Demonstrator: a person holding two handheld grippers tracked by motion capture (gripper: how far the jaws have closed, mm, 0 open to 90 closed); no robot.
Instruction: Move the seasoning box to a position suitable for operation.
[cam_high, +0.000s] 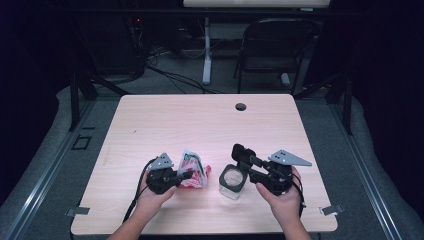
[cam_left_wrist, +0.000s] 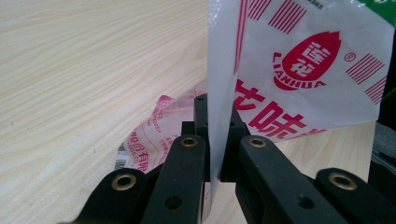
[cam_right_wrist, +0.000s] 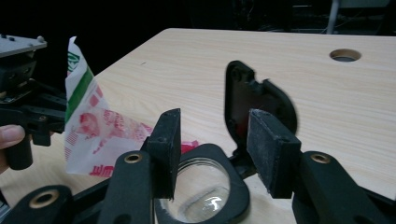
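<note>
Left gripper view: white, red-printed seasoning packet (cam_left_wrist: 303, 70) upright between closed jaws

bag (cam_high: 192, 170) left of jar (cam_high: 232, 181), both on table (cam_high: 200, 120)

Left tool (cam_left_wrist: 215, 156) was clamped on the edge of a white-and-red printed packet (cam_left_wrist: 299, 74), held upright above the wooden surface (cam_left_wrist: 84, 70).
</note>
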